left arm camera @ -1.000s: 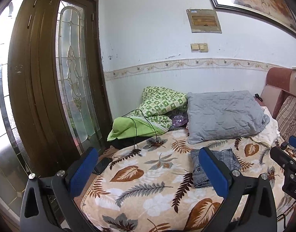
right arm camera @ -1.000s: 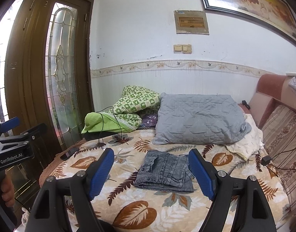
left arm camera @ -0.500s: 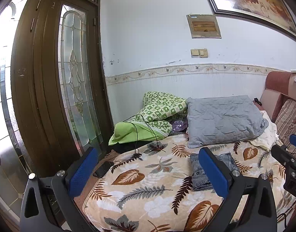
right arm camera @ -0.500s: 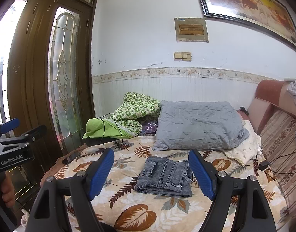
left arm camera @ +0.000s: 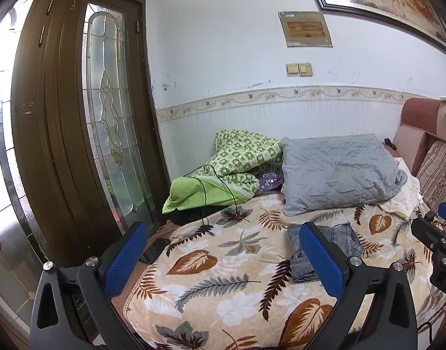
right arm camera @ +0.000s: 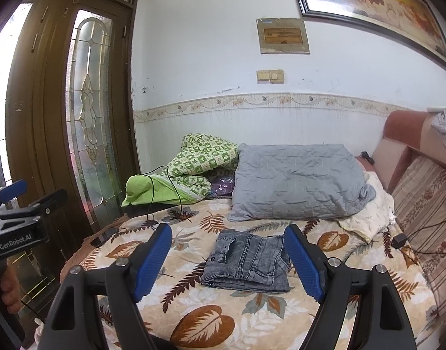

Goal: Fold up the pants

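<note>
Right wrist view: folded grey pants (right arm camera: 247, 259) lie on the leaf-print bed (right arm camera: 211, 320); right gripper (right arm camera: 228, 258) and left gripper (left arm camera: 223, 258) fingers spread wide, empty.

Faded grey denim pants (right arm camera: 247, 259) lie on a beige bedspread (right arm camera: 211, 315) patterned with brown and grey leaves.

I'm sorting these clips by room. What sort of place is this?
Most likely a home bedroom: a bed with a leaf-print cover, a grey pillow, a folded quilt, and folded jeans lying on it.
</note>
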